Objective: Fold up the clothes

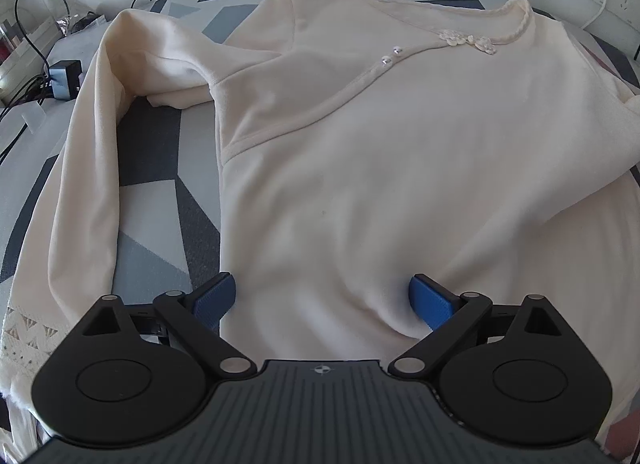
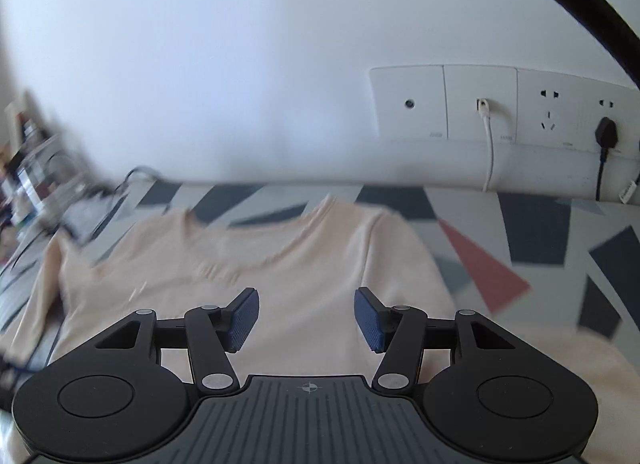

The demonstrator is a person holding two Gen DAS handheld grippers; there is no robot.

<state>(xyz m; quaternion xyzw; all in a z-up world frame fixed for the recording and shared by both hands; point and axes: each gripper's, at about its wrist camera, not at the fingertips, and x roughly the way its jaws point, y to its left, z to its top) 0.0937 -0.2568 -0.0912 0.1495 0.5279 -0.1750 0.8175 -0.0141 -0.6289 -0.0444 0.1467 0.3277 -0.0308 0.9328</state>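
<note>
My left tongs (image 1: pixel 322 298) spread wide, straddling hem fold of cream long-sleeved velvet top (image 1: pixel 400 151); right tongs (image 2: pixel 306 318) half-open, empty, above it.

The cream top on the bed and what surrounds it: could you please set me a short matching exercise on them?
Things:
1. cream top
2. bedsheet
3. wall plug
4. left gripper

Descriptions:
A. black, in a socket
B. grey geometric pattern
C. spread flat, two small buttons near the neckline
D. blue fingers wide apart over the hem

Pairs: 1-C, 2-B, 3-A, 4-D
</note>
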